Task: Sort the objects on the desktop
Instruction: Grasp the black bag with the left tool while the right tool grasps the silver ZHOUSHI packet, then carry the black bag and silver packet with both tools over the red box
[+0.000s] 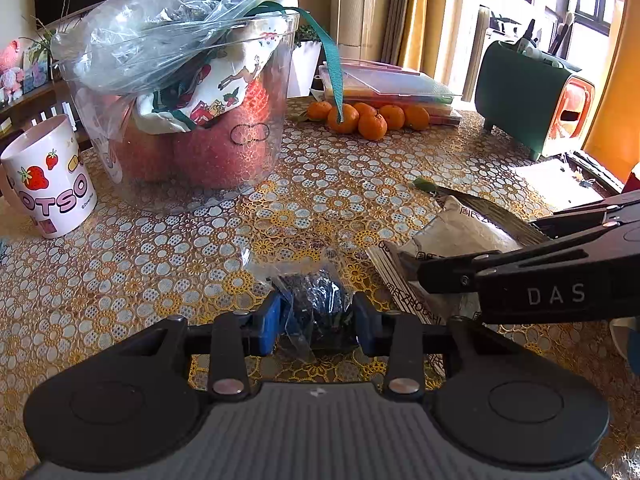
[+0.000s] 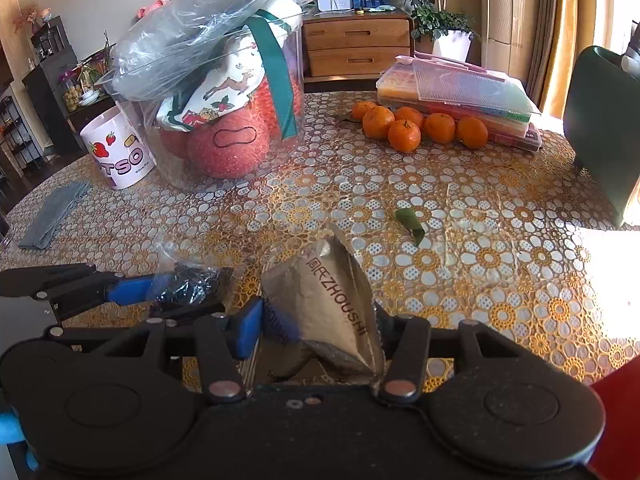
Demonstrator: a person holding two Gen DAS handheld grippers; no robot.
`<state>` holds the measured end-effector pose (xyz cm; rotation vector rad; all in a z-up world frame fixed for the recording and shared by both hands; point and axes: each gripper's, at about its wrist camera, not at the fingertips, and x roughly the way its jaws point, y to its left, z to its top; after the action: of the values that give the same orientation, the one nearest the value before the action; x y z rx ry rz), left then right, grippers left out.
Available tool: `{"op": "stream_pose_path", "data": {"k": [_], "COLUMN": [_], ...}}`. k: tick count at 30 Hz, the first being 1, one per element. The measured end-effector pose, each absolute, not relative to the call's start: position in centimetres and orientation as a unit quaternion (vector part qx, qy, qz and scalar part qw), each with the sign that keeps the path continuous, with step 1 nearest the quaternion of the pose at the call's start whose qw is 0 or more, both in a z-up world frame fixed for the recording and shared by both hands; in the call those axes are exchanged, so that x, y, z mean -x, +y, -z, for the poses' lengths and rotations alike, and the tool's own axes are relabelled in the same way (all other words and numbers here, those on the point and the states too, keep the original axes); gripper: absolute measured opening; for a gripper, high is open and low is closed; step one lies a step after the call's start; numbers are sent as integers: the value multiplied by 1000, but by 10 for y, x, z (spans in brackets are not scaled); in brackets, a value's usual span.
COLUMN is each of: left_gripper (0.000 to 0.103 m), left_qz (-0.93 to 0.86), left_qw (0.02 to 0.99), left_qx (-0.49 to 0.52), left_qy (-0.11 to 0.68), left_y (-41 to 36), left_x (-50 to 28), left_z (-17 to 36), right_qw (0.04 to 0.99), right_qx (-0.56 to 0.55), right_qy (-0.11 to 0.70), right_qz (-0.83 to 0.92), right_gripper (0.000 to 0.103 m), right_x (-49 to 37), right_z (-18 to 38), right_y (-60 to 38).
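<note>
My left gripper [image 1: 316, 320] is shut on a small clear plastic bag of dark stuff [image 1: 316, 300], low over the flowered tablecloth [image 1: 160, 272]. It also shows at the left of the right wrist view [image 2: 188, 284]. My right gripper [image 2: 316, 324] is shut on a silver foil packet printed ZHOUSHI [image 2: 332, 296]; the packet also shows in the left wrist view [image 1: 452, 236], just right of the small bag. A clear tub [image 1: 192, 132] stuffed with plastic bags, a printed cloth and red fruit stands at the back left.
A pink strawberry mug [image 1: 48, 180] stands left of the tub. Several tangerines [image 2: 416, 126] lie before stacked plastic boxes [image 2: 460, 100]. A green box [image 1: 528, 100] sits at the far right. A green leaf [image 2: 410, 222] and a grey cloth [image 2: 52, 216] lie on the tablecloth.
</note>
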<state>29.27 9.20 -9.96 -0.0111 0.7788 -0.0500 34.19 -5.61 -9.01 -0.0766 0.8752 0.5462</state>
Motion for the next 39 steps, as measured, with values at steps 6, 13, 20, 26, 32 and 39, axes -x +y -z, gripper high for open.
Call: {"op": "stream_pose_path", "data": {"k": [6, 13, 20, 26, 32, 39], "left_gripper": [37, 36, 36, 36, 36, 36], "left_qz": [26, 31, 43, 48, 55, 78], "left_qw": [924, 920, 921, 921, 922, 922], "left_qx": [6, 19, 17, 19, 20, 13], "left_qy": [383, 391, 388, 386, 383, 379], "left_y": [89, 81, 65, 54, 40, 13], "left_x": [-278, -254, -223, -197, -169, -141], "left_z": [90, 77, 58, 40, 23, 4], "right_qw": [869, 867, 868, 868, 873, 876], "right_qx": [26, 19, 11, -8, -20, -28], "right_qy": [422, 425, 424, 426, 415, 402], "right_qz": [-257, -260, -258, -254, -257, -263], "right_gripper": [49, 49, 49, 49, 49, 49], "right_x": [-326, -299, -268, -241, -211, -179], "right_z": [85, 74, 57, 44, 26, 9], "right_y": [-68, -84, -99, -118, -137, -163]}}
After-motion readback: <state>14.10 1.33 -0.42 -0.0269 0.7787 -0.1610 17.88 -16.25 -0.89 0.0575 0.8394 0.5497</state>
